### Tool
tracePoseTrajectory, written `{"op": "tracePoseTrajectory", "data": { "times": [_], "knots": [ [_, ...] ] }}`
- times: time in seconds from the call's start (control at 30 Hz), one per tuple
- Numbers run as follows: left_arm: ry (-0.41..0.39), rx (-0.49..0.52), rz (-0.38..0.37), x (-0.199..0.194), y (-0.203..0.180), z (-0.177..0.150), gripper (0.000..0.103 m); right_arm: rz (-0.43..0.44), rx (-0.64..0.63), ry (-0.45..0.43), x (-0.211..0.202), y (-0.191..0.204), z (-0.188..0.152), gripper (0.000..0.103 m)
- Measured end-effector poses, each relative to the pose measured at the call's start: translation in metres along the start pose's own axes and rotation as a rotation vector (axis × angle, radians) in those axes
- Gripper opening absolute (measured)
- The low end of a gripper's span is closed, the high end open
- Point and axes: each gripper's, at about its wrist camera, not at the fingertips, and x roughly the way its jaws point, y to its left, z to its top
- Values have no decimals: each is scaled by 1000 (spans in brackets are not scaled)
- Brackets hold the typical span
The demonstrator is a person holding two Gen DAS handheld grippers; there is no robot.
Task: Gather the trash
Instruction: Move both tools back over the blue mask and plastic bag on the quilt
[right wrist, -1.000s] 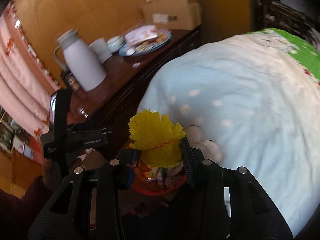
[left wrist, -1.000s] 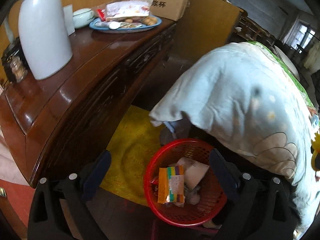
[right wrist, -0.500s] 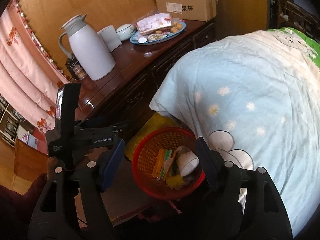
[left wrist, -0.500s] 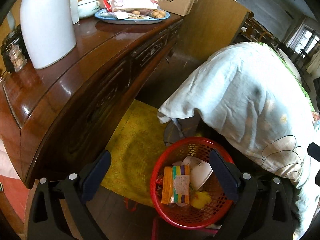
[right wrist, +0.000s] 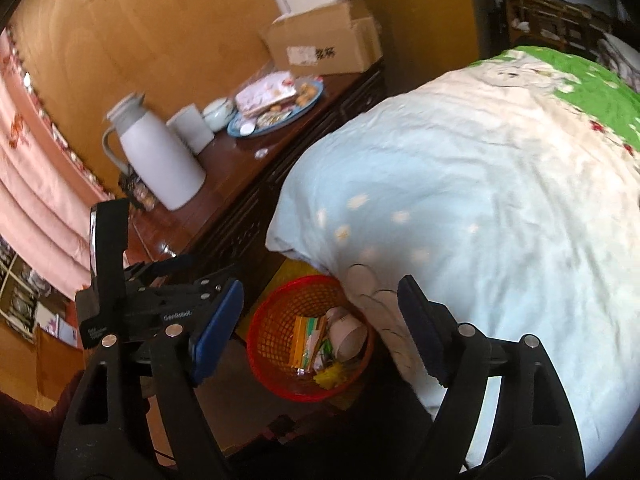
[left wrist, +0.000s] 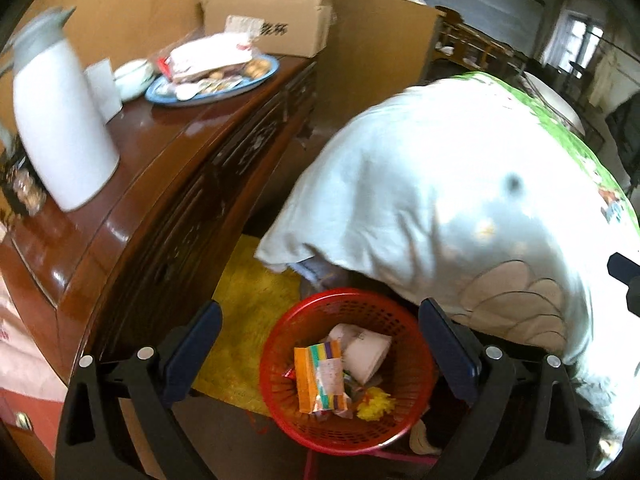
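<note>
A red mesh trash basket [left wrist: 280, 396] stands on the floor between a wooden sideboard and a bed. It holds an orange and striped snack packet [left wrist: 320, 380], a white paper cup [left wrist: 366, 352] and a yellow crumpled wrapper [left wrist: 376, 402]. My left gripper [left wrist: 320, 344] is open and empty above the basket. My right gripper [right wrist: 320, 316] is open and empty, higher up, with the basket [right wrist: 264, 340] and yellow wrapper [right wrist: 330, 374] below it. The left gripper's body [right wrist: 132, 300] shows at the left of the right wrist view.
A dark wooden sideboard [left wrist: 168, 168] carries a white thermos [left wrist: 60, 128], a blue plate of snacks [left wrist: 216, 80] and a cardboard box [left wrist: 272, 20]. A bed with a light blue quilt [left wrist: 460, 200] overhangs the basket. A yellow mat [left wrist: 248, 312] lies on the floor.
My right gripper opened and dropped the yellow wrapper into the basket, then drew up and back. My left gripper stayed open over the basket, shifting slightly.
</note>
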Motion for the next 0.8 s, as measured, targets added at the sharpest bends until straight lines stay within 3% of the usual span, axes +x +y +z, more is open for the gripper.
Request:
{"op": "tracePoseTrajectory", "data": {
  "times": [0.4,0.8],
  "knots": [
    [-55,189,-11,-32,-102,5,97,-40,120,-154,-71,-71,-21,80],
    [-58,369,-65,-28,-216,5,97,-248,288,-275,-129,-178,-53,85]
  ]
}}
